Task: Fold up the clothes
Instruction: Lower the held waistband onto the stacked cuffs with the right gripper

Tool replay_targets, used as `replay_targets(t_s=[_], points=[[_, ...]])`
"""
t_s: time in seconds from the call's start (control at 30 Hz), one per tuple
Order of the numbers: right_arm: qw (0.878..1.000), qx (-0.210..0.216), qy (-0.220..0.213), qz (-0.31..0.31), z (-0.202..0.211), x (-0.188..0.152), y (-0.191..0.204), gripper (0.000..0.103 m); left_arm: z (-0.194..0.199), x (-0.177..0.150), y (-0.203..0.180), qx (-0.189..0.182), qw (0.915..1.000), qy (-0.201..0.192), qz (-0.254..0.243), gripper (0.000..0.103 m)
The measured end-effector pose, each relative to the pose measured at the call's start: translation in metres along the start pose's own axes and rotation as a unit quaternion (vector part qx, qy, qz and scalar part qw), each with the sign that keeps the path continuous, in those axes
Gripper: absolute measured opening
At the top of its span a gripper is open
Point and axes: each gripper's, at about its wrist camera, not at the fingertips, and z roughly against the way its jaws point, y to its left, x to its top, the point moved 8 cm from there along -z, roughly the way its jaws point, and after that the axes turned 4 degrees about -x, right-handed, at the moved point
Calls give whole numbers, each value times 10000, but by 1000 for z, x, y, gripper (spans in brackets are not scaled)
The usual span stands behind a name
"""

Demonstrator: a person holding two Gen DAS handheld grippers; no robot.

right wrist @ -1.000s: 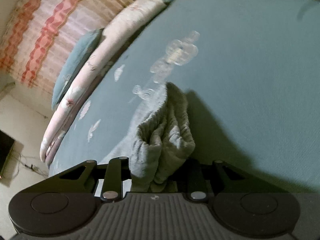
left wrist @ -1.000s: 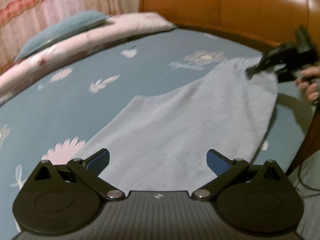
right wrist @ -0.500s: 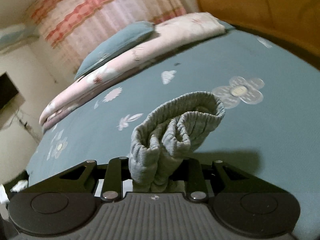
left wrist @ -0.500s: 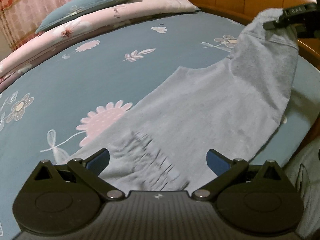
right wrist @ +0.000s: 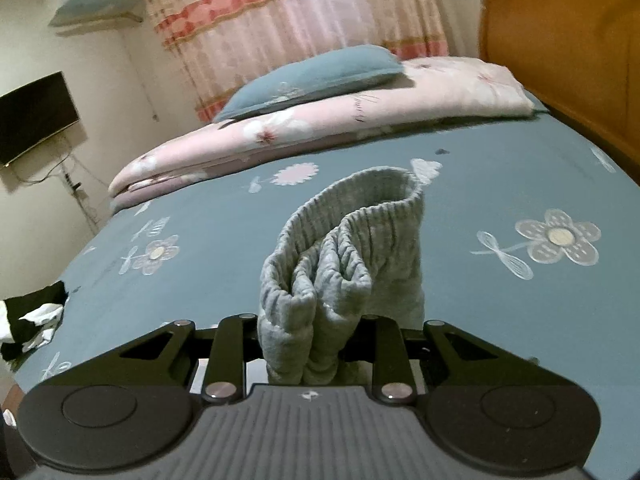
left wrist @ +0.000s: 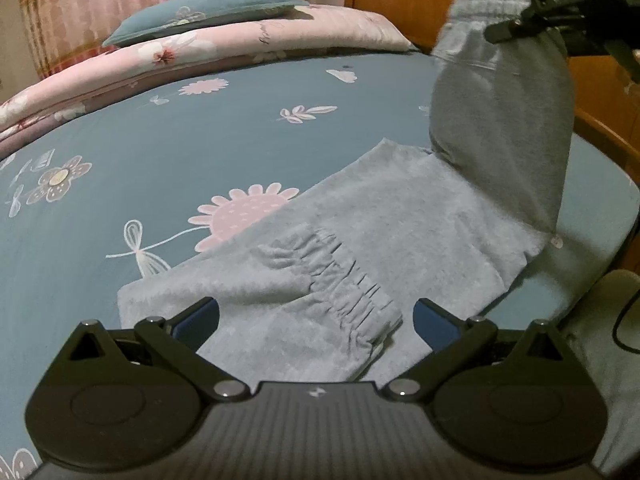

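Grey sweatpants (left wrist: 400,216) lie on the blue flowered bed sheet (left wrist: 200,152). Their gathered cuff (left wrist: 344,280) rests between the wide-open fingers of my left gripper (left wrist: 316,316), which holds nothing. My right gripper (left wrist: 560,4) shows at the top right of the left wrist view, lifting the other end of the pants off the bed so the cloth hangs in a fold. In the right wrist view my right gripper (right wrist: 312,344) is shut on the ribbed grey waistband (right wrist: 352,248), bunched between the jaws.
A folded pink flowered quilt (left wrist: 248,44) with a blue pillow (left wrist: 208,8) on top lies at the far side of the bed. A wooden headboard (left wrist: 440,0) stands at the right. Black and white clothing (right wrist: 28,320) lies at the bed's left edge.
My right gripper has lifted the waistband end up and carried it over toward the cuff end. The left wrist view has drawn back, bringing the cuff between my left fingers.
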Motion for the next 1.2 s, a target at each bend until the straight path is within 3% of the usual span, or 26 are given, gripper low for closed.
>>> replay_targets(t_s=[0.27, 0.63, 0.93, 1.2], points=[[9994, 304, 58, 177, -14, 11, 63, 29, 24, -9, 20, -5, 9996, -206, 173, 102], [9928, 719, 276, 912, -35, -7, 146, 29, 43, -20, 36, -219, 9995, -23, 224, 102], [9804, 934, 402, 1687, -48, -40, 203, 29, 63, -30, 52, 52, 9993, -44, 375, 102], [9560, 941, 330, 2758, -50, -79, 248, 29, 74, -47, 69, 163, 9987, 100, 475, 102]])
